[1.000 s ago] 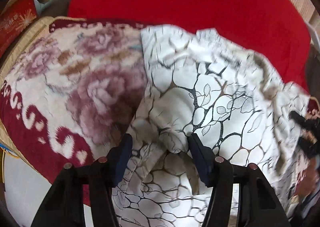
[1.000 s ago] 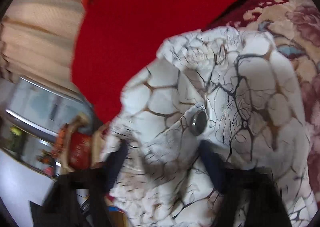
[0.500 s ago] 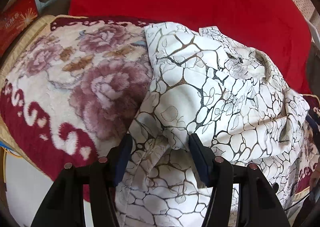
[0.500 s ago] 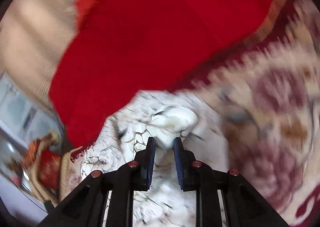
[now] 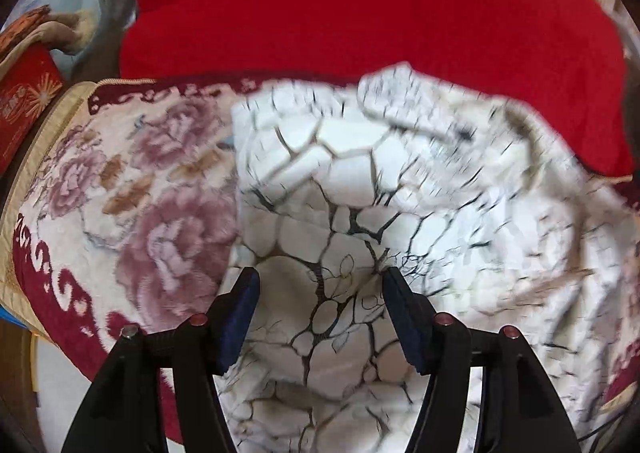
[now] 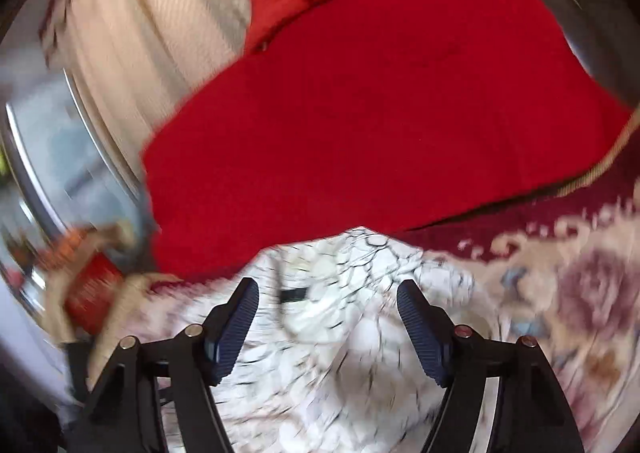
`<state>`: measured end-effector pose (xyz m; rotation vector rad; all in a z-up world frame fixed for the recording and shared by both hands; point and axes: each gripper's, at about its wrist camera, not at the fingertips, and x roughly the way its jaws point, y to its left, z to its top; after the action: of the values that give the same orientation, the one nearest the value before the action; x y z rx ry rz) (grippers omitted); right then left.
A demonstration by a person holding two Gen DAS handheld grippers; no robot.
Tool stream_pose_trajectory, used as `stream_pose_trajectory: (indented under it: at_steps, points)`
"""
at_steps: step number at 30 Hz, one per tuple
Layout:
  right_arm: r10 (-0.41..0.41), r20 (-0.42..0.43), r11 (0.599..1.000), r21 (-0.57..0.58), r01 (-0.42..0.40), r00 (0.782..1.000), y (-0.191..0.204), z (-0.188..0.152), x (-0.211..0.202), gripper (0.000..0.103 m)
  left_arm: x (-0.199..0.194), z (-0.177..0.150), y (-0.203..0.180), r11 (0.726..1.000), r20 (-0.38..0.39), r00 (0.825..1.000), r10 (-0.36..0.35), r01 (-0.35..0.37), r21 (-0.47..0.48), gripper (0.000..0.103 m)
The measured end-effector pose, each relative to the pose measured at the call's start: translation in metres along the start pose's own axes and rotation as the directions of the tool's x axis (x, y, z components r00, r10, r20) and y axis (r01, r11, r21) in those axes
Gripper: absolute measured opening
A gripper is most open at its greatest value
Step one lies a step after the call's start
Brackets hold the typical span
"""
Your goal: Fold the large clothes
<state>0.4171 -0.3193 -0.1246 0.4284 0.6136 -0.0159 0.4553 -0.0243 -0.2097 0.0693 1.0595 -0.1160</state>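
Observation:
A white garment (image 5: 348,173) with a black and brown cracked pattern lies crumpled on a floral blanket (image 5: 140,213). My left gripper (image 5: 320,277) points down at it. A wide bunch of the cloth fills the gap between its jaws, and the pads still touch it as the jaws are opening. In the right wrist view the garment (image 6: 360,261) lies below my right gripper (image 6: 327,285). Those jaws are opening wide, and the cloth sits loose under them without touching the pads.
A big red blanket (image 5: 360,13) is heaped behind the garment, also seen as the red blanket (image 6: 380,93) in the right view. A red box (image 5: 24,105) stands off the bed's left edge. Beige curtains (image 6: 140,33) hang at the back.
My right gripper let go of the pinched fold, spread its jaws wide and rose. My left gripper shifted with the cloth and its jaws widened a little. The garment's far side moved.

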Motion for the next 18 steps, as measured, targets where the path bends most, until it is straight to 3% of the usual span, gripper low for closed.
stream_pose_trajectory:
  at_steps: [2,3,4,5,6,8,11,18]
  points:
    - [-0.056,-0.112,0.998,0.015,0.058,0.992,-0.007,0.008,0.035,0.073,0.012,-0.003,-0.003,0.998,-0.01,0.999,0.052,-0.051,0.027,0.066]
    - [-0.079,-0.143,0.997,0.009,0.081,0.987,-0.014,0.008,0.042,0.067,0.013,-0.005,-0.003,0.998,-0.008,0.998,0.06,-0.06,0.033,0.068]
    - [-0.111,-0.185,0.994,-0.013,0.111,0.977,-0.018,0.006,0.052,0.046,0.013,-0.007,-0.002,0.997,-0.003,0.998,0.064,-0.064,0.037,0.068]
    - [-0.145,-0.235,0.989,-0.06,0.135,0.961,-0.019,0.0,0.058,0.035,0.013,-0.009,0.001,0.997,0.003,0.998,0.063,-0.063,0.038,0.068]
    - [-0.157,-0.258,0.986,-0.092,0.138,0.953,-0.021,-0.006,0.058,0.032,0.012,-0.01,0.003,0.997,0.004,0.998,0.064,-0.064,0.037,0.068]
    - [-0.158,-0.281,0.982,-0.142,0.122,0.947,-0.023,-0.025,0.044,0.033,0.012,-0.013,0.012,0.997,-0.005,0.997,0.079,-0.079,0.019,0.069]
    - [-0.096,-0.278,0.988,-0.147,0.056,0.956,-0.031,-0.054,-0.005,0.033,0.011,-0.018,0.033,0.998,-0.027,0.998,0.054,-0.055,-0.04,0.071]
    - [-0.075,-0.35,0.996,-0.072,0.053,0.934,-0.077,-0.113,-0.071,0.034,-0.012,-0.035,0.052,0.993,-0.02,0.999,0.025,-0.027,-0.115,0.071]
